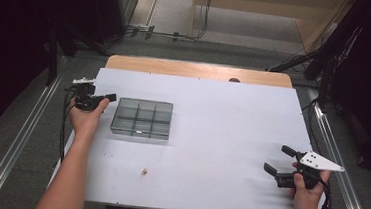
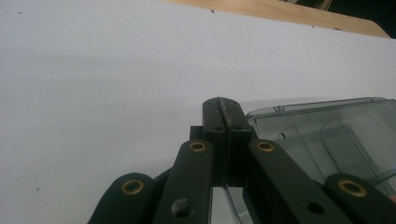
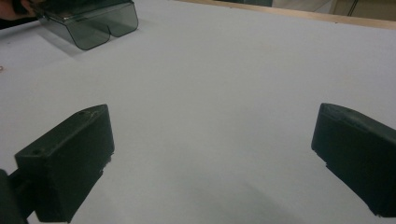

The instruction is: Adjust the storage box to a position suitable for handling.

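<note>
Left of centre in the high view: clear compartment box (image 1: 142, 118) on white table (image 1: 221, 137) | left gripper (image 1: 110, 97) at upper left, jaws pressed together, empty, tip just beside box's left edge | right gripper (image 1: 278, 159) at lower right, jaws wide apart, empty, well apart from box

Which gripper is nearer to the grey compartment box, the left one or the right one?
Left. The left gripper, fingers closed, is right beside the compartment box at its left edge. The right gripper, fingers open, is far across the table near the right edge.
</note>
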Action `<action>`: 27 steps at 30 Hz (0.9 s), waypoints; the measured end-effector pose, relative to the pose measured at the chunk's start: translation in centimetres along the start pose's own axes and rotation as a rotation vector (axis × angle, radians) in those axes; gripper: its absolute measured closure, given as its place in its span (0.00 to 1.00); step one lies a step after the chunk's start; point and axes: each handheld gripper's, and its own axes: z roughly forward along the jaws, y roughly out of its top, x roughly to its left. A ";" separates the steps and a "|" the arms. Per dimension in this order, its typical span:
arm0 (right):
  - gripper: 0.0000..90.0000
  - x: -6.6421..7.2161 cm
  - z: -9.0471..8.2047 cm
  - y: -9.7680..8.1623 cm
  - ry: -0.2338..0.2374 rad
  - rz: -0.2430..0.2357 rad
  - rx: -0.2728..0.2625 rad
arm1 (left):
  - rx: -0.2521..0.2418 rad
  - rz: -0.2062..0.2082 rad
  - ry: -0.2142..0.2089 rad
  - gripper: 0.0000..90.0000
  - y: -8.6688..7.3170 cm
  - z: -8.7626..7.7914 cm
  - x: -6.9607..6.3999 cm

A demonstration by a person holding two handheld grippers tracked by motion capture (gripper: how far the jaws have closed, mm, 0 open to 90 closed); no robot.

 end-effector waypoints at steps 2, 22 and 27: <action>0.00 0.0 0.0 0.0 -0.002 -0.001 0.001 | 0.012 0.006 0.006 1.00 0.1 0.5 -0.1; 0.00 -0.1 0.0 0.0 -0.008 0.000 0.001 | 0.048 -0.005 -0.034 1.00 -0.1 2.2 0.5; 0.00 -0.1 0.0 0.0 -0.007 0.002 -0.001 | 0.056 0.005 -0.025 1.00 -0.2 2.3 0.4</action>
